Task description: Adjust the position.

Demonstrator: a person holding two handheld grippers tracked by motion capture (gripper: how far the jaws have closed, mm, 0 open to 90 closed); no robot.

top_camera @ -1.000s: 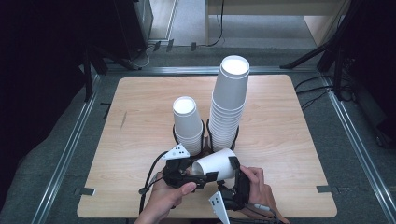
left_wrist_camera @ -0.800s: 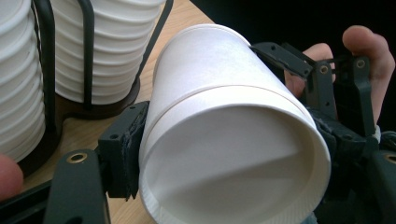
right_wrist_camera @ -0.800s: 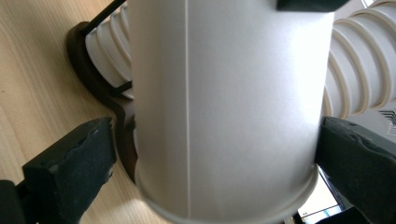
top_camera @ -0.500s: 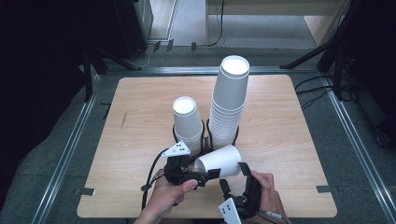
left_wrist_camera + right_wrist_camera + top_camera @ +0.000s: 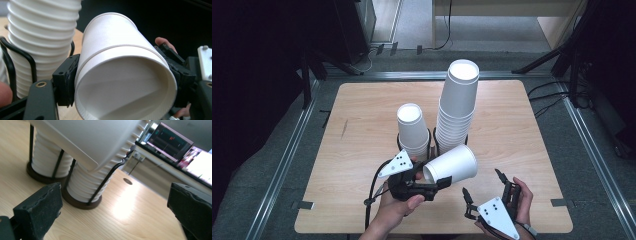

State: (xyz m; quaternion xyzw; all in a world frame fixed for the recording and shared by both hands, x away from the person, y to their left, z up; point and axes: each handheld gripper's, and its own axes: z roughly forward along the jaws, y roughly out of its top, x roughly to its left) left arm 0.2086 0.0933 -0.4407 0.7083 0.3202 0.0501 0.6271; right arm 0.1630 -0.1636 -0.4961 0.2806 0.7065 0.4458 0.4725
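Squeezing the paper cup (image 5: pixel 451 164) near its rim, the left gripper (image 5: pixel 432 184) (clamped tight) could crush it; the right gripper (image 5: pixel 483 191), gaping and empty, offers no support.

No text, label, brand or number can be read on anything here.

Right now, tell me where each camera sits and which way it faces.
High view: above the table, looking forward and down; both hands, left gripper, right gripper.
Left gripper view: along its jaws clamping the paper cup.
Right gripper view: along open jaws, low over the wood.
All share the tall cup stack.
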